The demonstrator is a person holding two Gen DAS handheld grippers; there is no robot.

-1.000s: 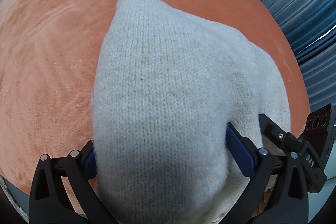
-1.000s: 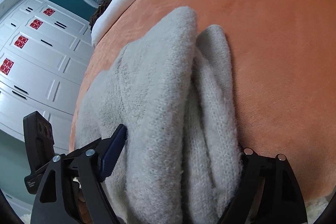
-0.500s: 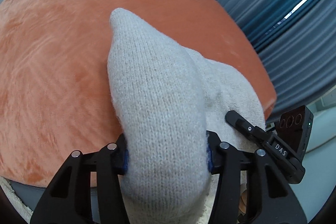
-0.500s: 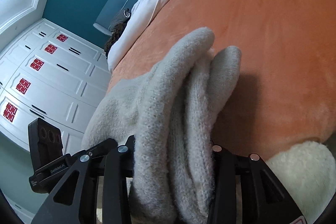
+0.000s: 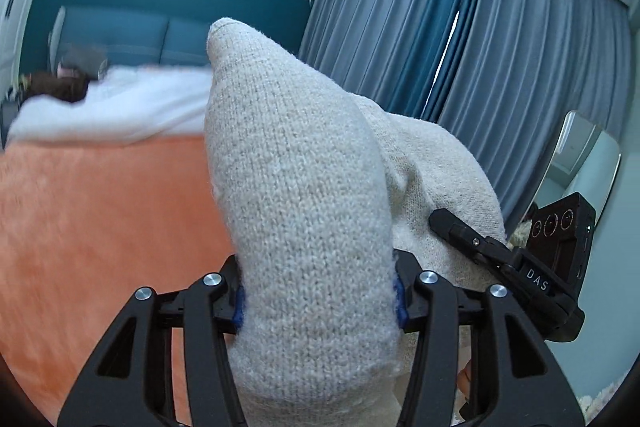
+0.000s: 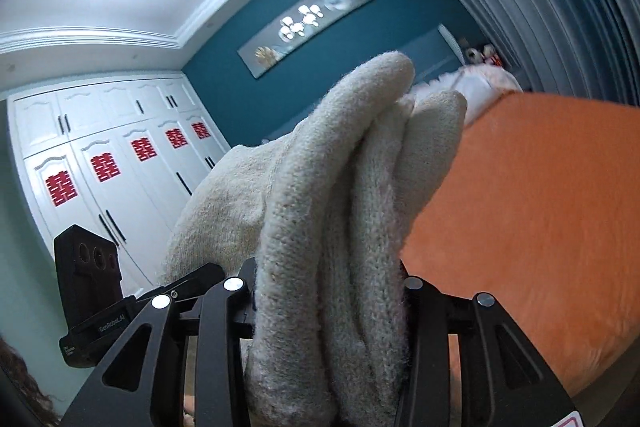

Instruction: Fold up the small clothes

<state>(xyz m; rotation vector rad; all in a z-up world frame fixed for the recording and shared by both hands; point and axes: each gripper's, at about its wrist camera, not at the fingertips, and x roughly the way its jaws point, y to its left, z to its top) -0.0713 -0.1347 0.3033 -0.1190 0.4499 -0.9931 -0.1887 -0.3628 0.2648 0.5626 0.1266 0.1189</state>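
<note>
Knitwear, cream and fuzzy: the sweater (image 5: 304, 211) hangs bunched above the orange blanket (image 5: 100, 227), my left gripper (image 5: 318, 297) clamped on one thick fold. Right gripper (image 6: 328, 297) pinches several ribbed layers; only its view shows white wardrobes (image 6: 108, 163).

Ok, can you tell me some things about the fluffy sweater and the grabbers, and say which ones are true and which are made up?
1. The left gripper is clamped on the cream knit sweater. True.
2. The right gripper is open and holds nothing. False: it is shut on bunched folds of the sweater.
3. The bed cover is orange. True.
4. The curtains are bright yellow. False: they are grey-blue.
5. The white wardrobe doors carry red signs. True.
</note>
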